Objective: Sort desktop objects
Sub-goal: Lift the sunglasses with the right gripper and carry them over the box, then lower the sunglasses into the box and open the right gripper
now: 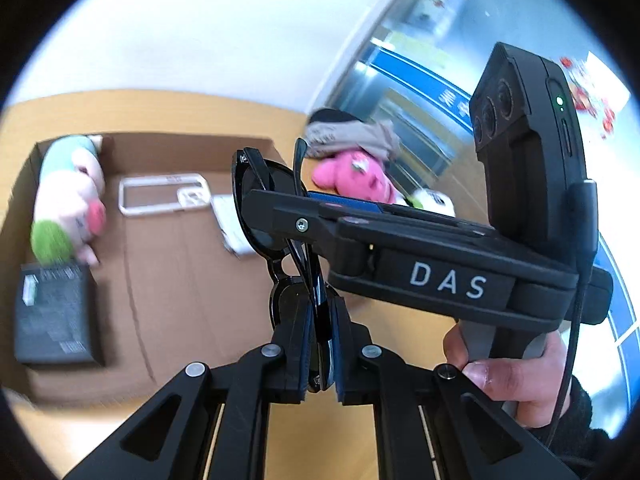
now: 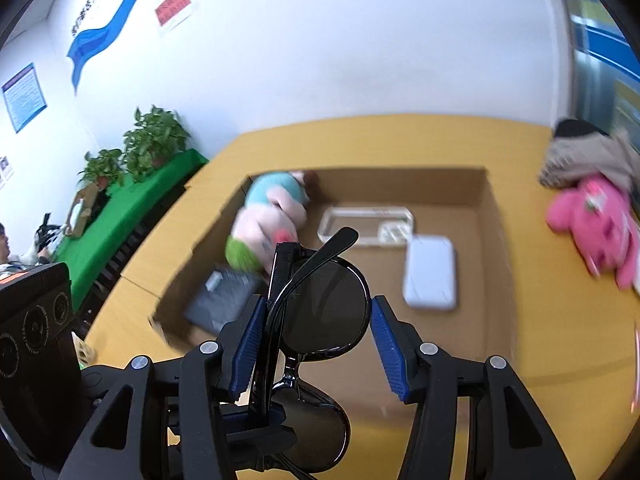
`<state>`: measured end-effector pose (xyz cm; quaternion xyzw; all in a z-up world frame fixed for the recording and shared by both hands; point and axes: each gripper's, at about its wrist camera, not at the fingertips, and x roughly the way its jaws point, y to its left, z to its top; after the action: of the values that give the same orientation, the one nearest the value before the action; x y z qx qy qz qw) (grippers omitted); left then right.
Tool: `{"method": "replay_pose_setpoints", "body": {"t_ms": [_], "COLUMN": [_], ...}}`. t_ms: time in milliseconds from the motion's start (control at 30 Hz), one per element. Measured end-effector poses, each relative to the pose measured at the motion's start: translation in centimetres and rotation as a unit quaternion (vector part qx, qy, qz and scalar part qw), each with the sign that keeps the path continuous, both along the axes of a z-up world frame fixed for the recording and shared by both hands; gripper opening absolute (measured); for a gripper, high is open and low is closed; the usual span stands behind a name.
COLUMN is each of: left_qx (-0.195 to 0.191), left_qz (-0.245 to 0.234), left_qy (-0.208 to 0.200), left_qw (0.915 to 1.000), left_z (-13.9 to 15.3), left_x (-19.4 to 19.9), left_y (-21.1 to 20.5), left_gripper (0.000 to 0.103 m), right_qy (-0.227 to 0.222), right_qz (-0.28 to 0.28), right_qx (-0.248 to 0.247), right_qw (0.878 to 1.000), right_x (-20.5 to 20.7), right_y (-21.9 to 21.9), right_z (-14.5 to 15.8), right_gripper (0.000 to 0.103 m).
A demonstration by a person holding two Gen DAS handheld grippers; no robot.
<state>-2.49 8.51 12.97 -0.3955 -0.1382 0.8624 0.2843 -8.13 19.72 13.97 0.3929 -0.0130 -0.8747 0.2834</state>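
One pair of sunglasses (image 1: pixel 276 216), two tools (image 1: pixel 322 344) (image 2: pixel 316 344), two plush toys (image 2: pixel 268 220) (image 2: pixel 592 224).

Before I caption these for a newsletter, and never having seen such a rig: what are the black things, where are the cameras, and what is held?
No robot here: a person's hand holds a handheld two-finger clamp, one in each hand. Each carries a fisheye camera looking along its fingers, so each picture is one clamp's own view. The left gripper is shut on folded black sunglasses. The right gripper seems to grip one lens too. Below, on a yellow table, an open cardboard box holds a plush toy, a clear phone case, a white flat pack and a dark packet. A pink plush lies outside.
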Motion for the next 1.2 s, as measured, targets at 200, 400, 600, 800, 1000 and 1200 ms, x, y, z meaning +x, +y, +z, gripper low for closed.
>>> {"method": "replay_pose_setpoints", "body": {"t_ms": [200, 400, 600, 800, 1000, 1200], "left_qx": [0.005, 0.012, -0.001, -0.043, -0.105, -0.164], "left_qz": [0.041, 0.051, 0.065, 0.099, 0.18, 0.239], "left_qy": [-0.053, -0.148, -0.214, -0.194, -0.024, 0.113], "left_qw": [0.9978, 0.9876, 0.9748, 0.975, 0.9777, 0.9503], "left_z": [-1.8, -7.8, -12.1, -12.1, -6.3, -3.6], "left_x": [-7.1, -12.3, -14.4, -14.1, -8.3, -2.1], "left_y": [-3.4, -4.6, -4.4, -4.7, -6.3, -6.2], "left_gripper": [0.008, 0.007, 0.007, 0.023, 0.074, 0.079], "right_qy": [-0.025, -0.096, -0.179, -0.188, -0.067, 0.053], "right_qz": [0.04, 0.038, 0.017, 0.011, -0.043, -0.073], "right_qx": [0.012, 0.032, 0.033, 0.087, 0.063, 0.046], "right_qw": [0.999, 0.994, 0.983, 0.978, 0.995, 0.995], "right_x": [-7.3, -12.9, -16.1, -16.3, -12.1, -2.7], "right_y": [-5.2, -7.5, -7.5, -7.6, -3.3, 0.3], "right_z": [-0.7, -6.9, -13.3, -15.5, -9.3, -6.5], "right_gripper": [0.057, 0.057, 0.057, 0.061, 0.1, 0.103]}}
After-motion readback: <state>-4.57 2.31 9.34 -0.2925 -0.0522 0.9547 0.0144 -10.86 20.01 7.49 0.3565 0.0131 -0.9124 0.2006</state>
